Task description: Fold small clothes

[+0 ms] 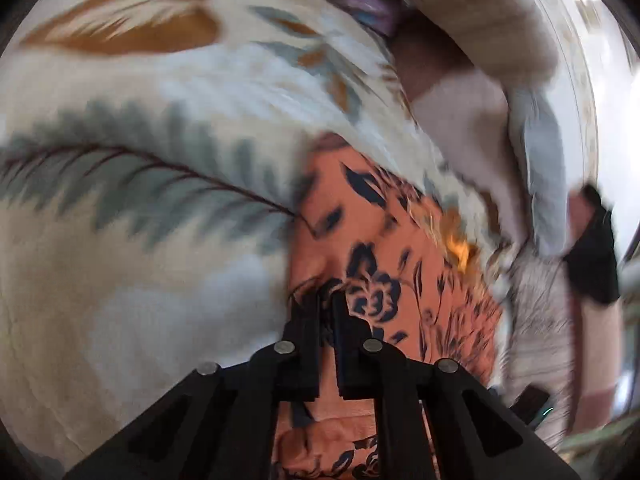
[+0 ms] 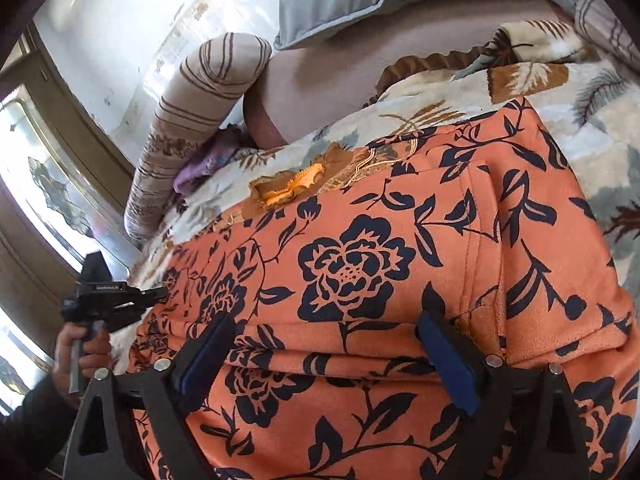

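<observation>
An orange garment with dark blue flowers (image 2: 360, 264) lies spread on a leaf-print blanket (image 2: 600, 128). My right gripper (image 2: 326, 340) hovers open over the garment's near part, its blue-padded fingers (image 2: 448, 360) set wide apart with nothing pinched between them. My left gripper (image 1: 326, 308) has its black fingers (image 1: 306, 320) drawn together at the garment's (image 1: 380, 248) side edge, with a bit of orange fabric caught between them; this view is blurred. From the right wrist view, the left gripper (image 2: 162, 293) reaches in from the left, held by a hand (image 2: 80, 352), its tips at the garment's edge.
A striped bolster (image 2: 200, 120) and a grey-blue pillow (image 2: 360, 4) lie at the far end of the bed. A purple cloth (image 2: 200, 168) sits by the bolster. A window frame (image 2: 48, 168) runs along the left side.
</observation>
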